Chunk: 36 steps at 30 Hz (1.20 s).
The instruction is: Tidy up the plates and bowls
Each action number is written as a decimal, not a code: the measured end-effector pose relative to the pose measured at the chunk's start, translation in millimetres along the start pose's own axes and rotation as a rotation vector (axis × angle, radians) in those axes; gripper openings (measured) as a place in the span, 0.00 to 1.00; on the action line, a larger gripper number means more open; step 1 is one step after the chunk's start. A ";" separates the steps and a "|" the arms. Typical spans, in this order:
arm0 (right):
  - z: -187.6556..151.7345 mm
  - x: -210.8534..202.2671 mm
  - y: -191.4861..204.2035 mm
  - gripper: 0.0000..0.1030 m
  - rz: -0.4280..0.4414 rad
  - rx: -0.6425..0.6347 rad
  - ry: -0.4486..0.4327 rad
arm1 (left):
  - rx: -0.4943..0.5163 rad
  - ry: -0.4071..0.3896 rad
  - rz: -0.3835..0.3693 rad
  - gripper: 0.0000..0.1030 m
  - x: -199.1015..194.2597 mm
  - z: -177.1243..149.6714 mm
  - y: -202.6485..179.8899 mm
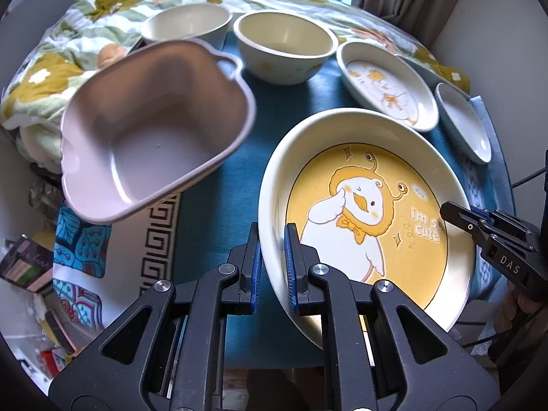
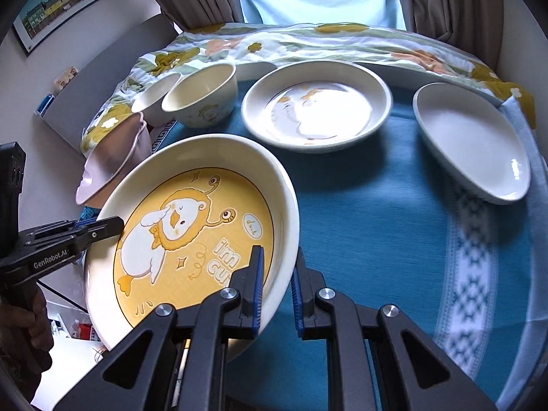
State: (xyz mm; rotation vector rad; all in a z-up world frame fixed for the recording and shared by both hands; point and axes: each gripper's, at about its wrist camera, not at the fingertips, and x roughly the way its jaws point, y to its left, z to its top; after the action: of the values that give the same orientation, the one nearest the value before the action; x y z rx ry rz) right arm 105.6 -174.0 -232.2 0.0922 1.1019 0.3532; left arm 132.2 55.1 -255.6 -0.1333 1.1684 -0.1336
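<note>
Right now the big yellow duck plate (image 1: pixel 370 212) is held tilted above the teal cloth (image 1: pixel 205 239), gripped at two spots on its rim. Left gripper (image 1: pixel 273 267) straddles the near-left rim: one blue pad (image 1: pixel 256 270) outside the wall, the other on the inside, jaws clamped on the rim. Right gripper (image 2: pixel 276 291) does the same on the opposite rim, inner finger over the yellow face near the "i'm so cute" lettering, outer finger under the white wall; jaws closed on the plate too. In the left wrist view the right gripper's tip shows at the plate's far-right edge, pointing inward; in the right wrist view the left gripper comes in from the left edge w/ a hand (image 2: pixel 24 328) around its handle. Both tools point roughly toward each other across the plate.

Just beside the plate on its left sits a pink bowl (image 1: pixel 154 130) w/ lobed handles, tilted, partly over the cloth edge. Behind it, two cream bowls: nearer one (image 1: pixel 284 46) w/ a small print on its side, other (image 1: pixel 188 22) touching or just beside it. To the right, a white duck plate (image 1: pixel 387 85) flat on the cloth, then a plain white plate (image 2: pixel 472 140) near the cloth's right edge. A floral quilt (image 1: pixel 85 27) lies behind everything; curtains (image 2: pixel 445 3) frame a bright window.
</note>
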 end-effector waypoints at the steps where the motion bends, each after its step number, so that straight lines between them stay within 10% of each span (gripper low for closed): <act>1: -0.4 5.6 2.6 0.13 0.000 0.002 0.002 | 0.000 0.000 -0.001 0.10 3.1 -0.4 3.5; 36: -10.1 -0.3 -2.6 0.13 -0.021 0.069 -0.023 | 0.040 -0.016 0.080 0.13 1.1 -17.8 2.1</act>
State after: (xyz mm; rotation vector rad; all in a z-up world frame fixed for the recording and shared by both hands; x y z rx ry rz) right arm 97.2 -177.6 -237.1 0.1453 1.0920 0.2945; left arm 116.3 56.3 -263.9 -0.0519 1.1528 -0.0857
